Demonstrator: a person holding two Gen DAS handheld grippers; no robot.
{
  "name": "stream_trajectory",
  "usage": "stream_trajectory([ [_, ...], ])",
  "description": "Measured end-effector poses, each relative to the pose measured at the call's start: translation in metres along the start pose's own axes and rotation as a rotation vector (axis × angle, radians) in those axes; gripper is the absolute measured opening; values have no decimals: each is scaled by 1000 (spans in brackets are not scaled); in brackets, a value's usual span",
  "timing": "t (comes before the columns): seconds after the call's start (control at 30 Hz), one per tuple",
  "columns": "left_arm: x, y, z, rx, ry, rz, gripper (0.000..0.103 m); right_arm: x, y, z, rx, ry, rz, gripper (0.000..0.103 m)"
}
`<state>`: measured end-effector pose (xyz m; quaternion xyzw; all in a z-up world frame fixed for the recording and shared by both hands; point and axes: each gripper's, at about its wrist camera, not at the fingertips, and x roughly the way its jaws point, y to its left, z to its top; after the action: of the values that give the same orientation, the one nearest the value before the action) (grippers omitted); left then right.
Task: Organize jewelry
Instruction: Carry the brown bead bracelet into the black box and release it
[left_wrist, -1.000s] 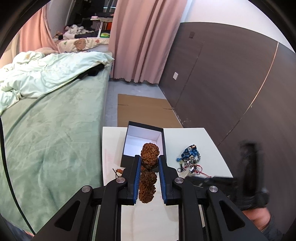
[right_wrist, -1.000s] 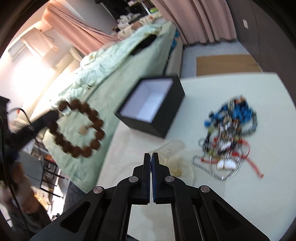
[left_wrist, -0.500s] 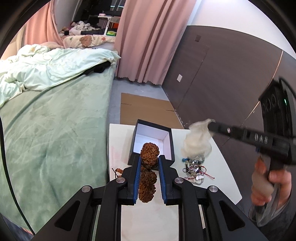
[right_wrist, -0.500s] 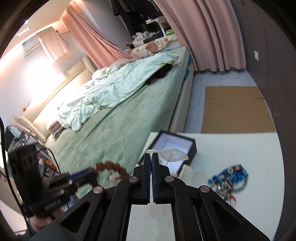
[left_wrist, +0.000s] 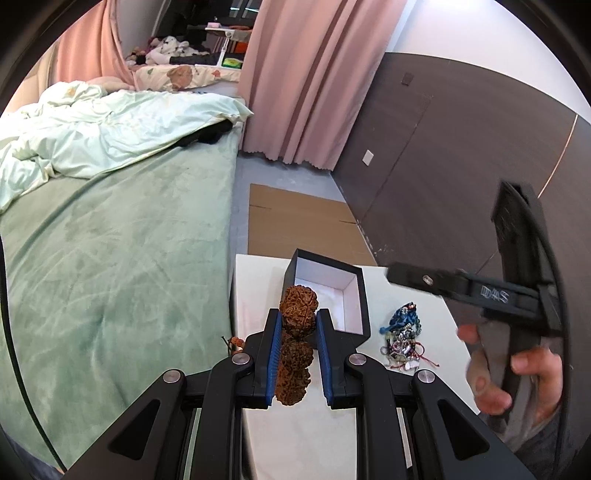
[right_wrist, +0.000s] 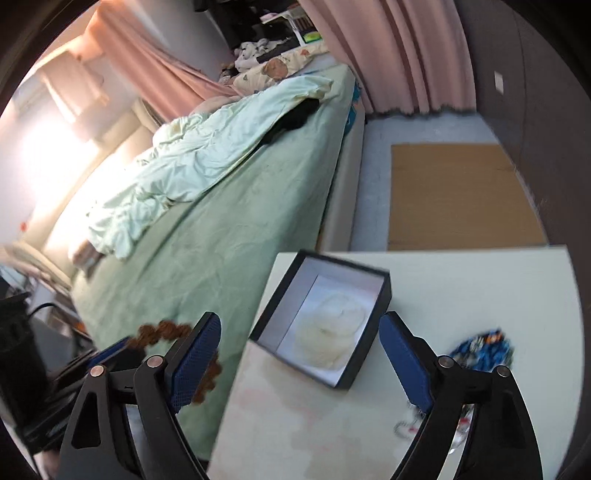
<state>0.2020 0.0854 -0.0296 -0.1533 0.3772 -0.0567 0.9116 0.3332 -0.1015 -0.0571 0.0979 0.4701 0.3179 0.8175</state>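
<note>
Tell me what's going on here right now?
A person is sorting jewelry into a black box on a white table. The left gripper is shut on a brown bead bracelet, held near the box. The right gripper is above the box with its jaws opening and nothing between them; a white pouch lies inside. A jewelry pile waits beside the box.

Knobbly brown bead bracelet off the table — pale pouch inside open black box.

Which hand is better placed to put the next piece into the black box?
Left. The left gripper is shut on the brown bead bracelet before the black box. The right gripper is opening, nothing between its jaws.
</note>
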Motion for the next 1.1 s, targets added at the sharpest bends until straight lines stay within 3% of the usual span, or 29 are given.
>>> stream_trajectory([
  [0.27, 19, -20, 21, 47, 5, -52, 19, -29, -27, -28, 29, -32, -55, 88],
  [0.67, 79, -63, 36, 86, 65, -90, 20, -63, -79, -74, 140, -51, -115, 88],
  [0.77, 91, -67, 37, 94, 86, -58, 20, -68, -91, -80, 157, -55, -131, 88],
  [0.87, 102, -66, 36, 120, 96, 58, 22, -73, -101, -85, 177, -58, -138, 88],
  [0.93, 112, -60, 34, 106, 142, 101, 30, -77, -105, -89, 181, -63, -154, 88],
  [1.0, 114, -52, 31, 74, 161, 93, 58, -80, -110, -91, 188, -63, -170, 88],
  [1.1, 105, -54, 25, 99, 124, 128, 77, -89, -122, -96, 211, -79, -177, 88],
])
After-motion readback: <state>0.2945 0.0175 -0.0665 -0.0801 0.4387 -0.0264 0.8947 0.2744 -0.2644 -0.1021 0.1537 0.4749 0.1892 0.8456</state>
